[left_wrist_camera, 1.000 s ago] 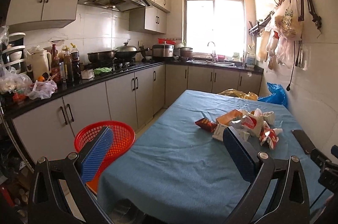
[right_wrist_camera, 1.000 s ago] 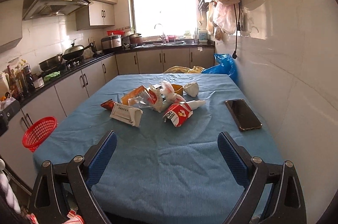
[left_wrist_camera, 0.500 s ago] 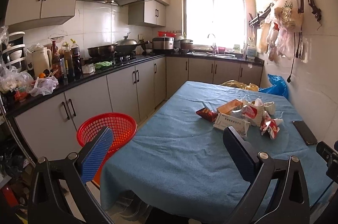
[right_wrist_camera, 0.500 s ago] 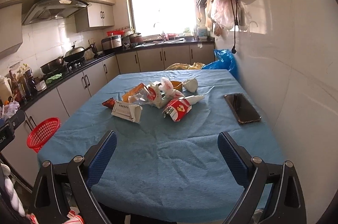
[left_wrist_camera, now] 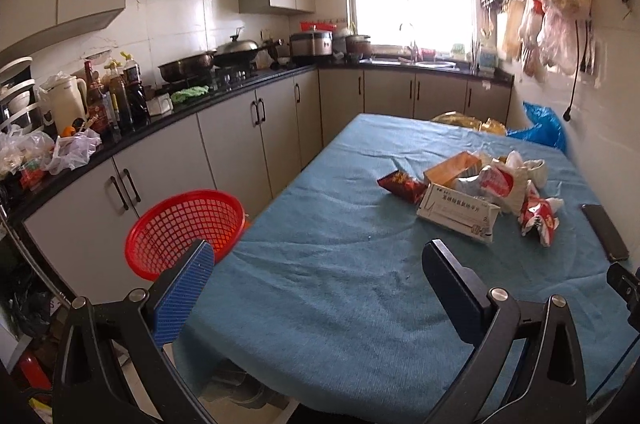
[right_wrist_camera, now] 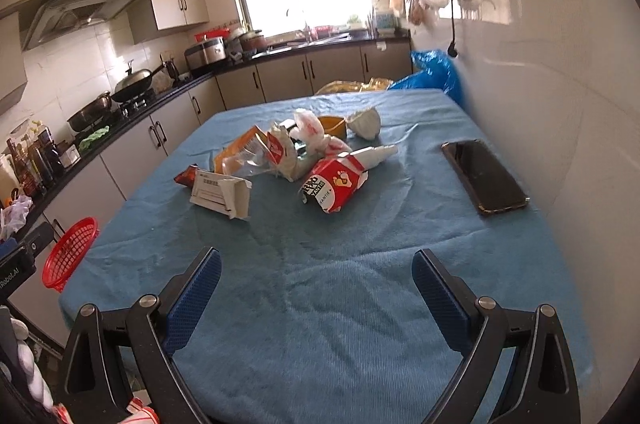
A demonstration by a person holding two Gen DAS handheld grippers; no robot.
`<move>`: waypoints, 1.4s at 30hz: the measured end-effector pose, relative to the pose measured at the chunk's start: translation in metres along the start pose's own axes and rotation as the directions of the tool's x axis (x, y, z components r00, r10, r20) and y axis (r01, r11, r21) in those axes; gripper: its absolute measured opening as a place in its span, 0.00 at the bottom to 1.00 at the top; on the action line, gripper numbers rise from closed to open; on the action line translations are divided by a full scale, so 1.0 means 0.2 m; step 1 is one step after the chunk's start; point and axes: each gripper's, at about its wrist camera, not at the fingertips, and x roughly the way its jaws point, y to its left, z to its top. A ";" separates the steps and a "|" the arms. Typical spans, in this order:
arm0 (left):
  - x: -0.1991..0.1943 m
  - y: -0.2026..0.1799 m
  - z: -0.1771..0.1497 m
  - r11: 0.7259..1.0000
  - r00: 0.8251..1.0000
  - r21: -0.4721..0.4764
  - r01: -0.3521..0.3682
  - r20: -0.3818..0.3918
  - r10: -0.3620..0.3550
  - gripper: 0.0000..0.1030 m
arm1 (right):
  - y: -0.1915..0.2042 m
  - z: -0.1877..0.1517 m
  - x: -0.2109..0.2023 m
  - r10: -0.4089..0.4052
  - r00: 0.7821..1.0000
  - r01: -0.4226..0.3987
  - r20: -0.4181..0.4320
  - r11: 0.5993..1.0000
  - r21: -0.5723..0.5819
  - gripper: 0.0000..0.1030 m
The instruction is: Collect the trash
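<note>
— On the blue-covered table (right_wrist_camera: pixel 320 304), what is recorded?

— A heap of trash (right_wrist_camera: pixel 296 159) is noted at about 12 o'clock from the right gripper (right_wrist_camera: pixel 316 288), well apart from it. A red-and-white snack packet (right_wrist_camera: pixel 334 185) is seen at the near edge of the heap, with a flattened white carton (right_wrist_camera: pixel 220 193) at its 9 o'clock. A dark phone (right_wrist_camera: pixel 484 175) is found lying flat at 2 o'clock, close to the wall.

— And the tools?

— The right gripper is held wide apart over bare cloth; nothing is gripped. The left gripper (left_wrist_camera: pixel 316 284) is likewise spread wide and empty, positioned over the table's near left corner.

— Is a receptacle present?

— A red mesh basket (left_wrist_camera: pixel 184 228) is observed at 10 o'clock from the left gripper, off the table edge, in front of the cabinets (left_wrist_camera: pixel 160 175). From that view, the heap is placed at 1 o'clock, with the white carton (left_wrist_camera: pixel 458 209) nearest.

— Anything beyond?

— A blue bag (left_wrist_camera: pixel 542 125) is seen at the far end of the table by the wall.
</note>
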 end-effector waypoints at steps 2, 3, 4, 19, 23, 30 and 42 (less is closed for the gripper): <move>0.06 -0.03 0.01 1.000 1.000 0.006 -0.013 -0.013 0.013 1.00 | -0.01 0.02 0.07 0.005 1.000 -0.005 -0.018 1.000 -0.004 0.96; 0.09 -0.04 0.01 1.000 1.000 0.007 -0.018 -0.020 0.018 1.00 | -0.02 0.03 0.12 0.011 0.999 -0.011 -0.030 1.000 -0.007 0.96; 0.11 -0.06 0.02 1.000 0.999 0.005 -0.019 -0.027 0.019 1.00 | -0.03 0.04 0.16 0.016 0.999 -0.017 -0.041 1.000 -0.009 0.96; 0.68 -0.39 0.21 0.963 0.921 -0.092 0.252 -0.284 -0.268 1.00 | -0.30 0.27 0.60 0.123 0.975 -0.113 -0.185 0.992 0.063 0.96; 0.90 -0.49 0.22 0.914 0.839 -0.250 0.318 -0.374 -0.394 1.00 | -0.34 0.31 0.70 0.174 0.958 -0.155 -0.227 0.983 0.101 0.96; 1.15 -0.61 0.20 0.923 0.814 -0.300 0.242 -0.454 -0.362 1.00 | -0.35 0.31 0.80 0.204 0.948 -0.180 -0.243 0.977 0.116 0.96; 1.18 -0.72 0.16 0.910 0.777 -0.251 0.329 -0.476 -0.412 0.53 | -0.27 0.31 0.82 0.162 0.952 -0.144 -0.261 0.986 0.087 0.96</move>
